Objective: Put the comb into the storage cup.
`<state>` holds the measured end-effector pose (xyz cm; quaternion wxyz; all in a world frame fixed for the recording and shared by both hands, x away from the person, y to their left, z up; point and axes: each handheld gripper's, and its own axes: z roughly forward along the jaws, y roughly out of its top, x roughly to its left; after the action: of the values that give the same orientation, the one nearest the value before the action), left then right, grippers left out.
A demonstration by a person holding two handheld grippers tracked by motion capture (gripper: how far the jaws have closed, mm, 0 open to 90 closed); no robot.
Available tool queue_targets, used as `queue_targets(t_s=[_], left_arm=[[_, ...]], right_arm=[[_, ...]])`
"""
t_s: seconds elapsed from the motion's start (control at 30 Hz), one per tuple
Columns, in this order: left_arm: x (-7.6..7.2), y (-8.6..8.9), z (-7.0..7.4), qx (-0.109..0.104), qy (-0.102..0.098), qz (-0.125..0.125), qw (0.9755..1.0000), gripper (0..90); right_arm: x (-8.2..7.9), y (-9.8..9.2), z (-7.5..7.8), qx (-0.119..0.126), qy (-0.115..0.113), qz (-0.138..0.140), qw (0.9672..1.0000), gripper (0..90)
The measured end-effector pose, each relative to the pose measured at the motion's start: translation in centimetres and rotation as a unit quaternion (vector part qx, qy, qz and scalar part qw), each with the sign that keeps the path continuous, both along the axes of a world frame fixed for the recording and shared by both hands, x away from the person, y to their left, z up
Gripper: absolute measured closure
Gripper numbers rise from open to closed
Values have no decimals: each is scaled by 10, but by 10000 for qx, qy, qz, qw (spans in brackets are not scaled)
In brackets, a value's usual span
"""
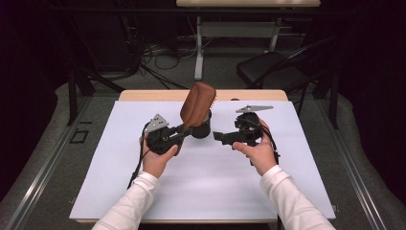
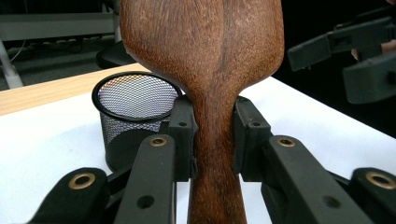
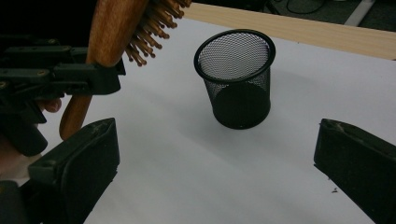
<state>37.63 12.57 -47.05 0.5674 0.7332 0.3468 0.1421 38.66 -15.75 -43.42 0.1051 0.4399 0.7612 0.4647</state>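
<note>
1. The worktop point(image 1: 143, 191), under a white sheet, carried everything; bare wood showed along its far edge.

2. The brush point(image 1: 197, 104) was the largest thing in hand: a wooden paddle hairbrush held off the worktop, near the middle of the far edge, its head tilted up over the cup. It looked stiff and fairly light, top-heavy toward the broad head. The polished wood could well be slippery, so the narrow neck, where the handle point(image 2: 215, 154) widens into the head, seemed the safest hold; the bristles point(image 3: 154, 28) are the wrong place, being springy and uneven.

3. The cup point(image 1: 201, 128), a black wire-mesh pot, stood upright on the sheet near the middle of the far edge, just beyond the brush's neck. It looked light and easy to tip if the brush head knocked its rim, so a steadying hold on the rim or wall might help.

4. The left tongs point(image 1: 184, 128) were clamped on the brush neck, one pad on each side, as the left gripper view showed.

5. The right tongs point(image 1: 220, 137) stood wide apart with nothing between them, to the right of the cup and clear of it. In the right gripper view the cup sat ahead between the two jaws, untouched.
</note>
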Motion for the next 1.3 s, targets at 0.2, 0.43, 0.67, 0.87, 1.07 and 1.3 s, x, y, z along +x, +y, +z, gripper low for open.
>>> queue_targets(t_s=[0.2,0.43,0.67,0.87,1.07,1.3], left_arm=[[0,2,-1,-23,-4,-1,10000,726],[-1,1,-2,-28,5,24,10000,726],[0,0,-4,-35,9,-3,10000,726],[-1,-1,-6,-68,-21,-6,10000,726],[-2,-2,-8,-97,4,-75,9999,726],[-2,-3,-10,-98,22,-142,9998,726]], right_arm=[[7,8,8,151,-25,9,9999,4],[12,12,15,312,10,29,9995,22],[15,18,19,596,145,52,9981,36],[22,22,22,897,264,74,9956,73],[30,22,21,1136,322,-11,9930,111],[38,17,21,1356,388,-173,9898,143]])
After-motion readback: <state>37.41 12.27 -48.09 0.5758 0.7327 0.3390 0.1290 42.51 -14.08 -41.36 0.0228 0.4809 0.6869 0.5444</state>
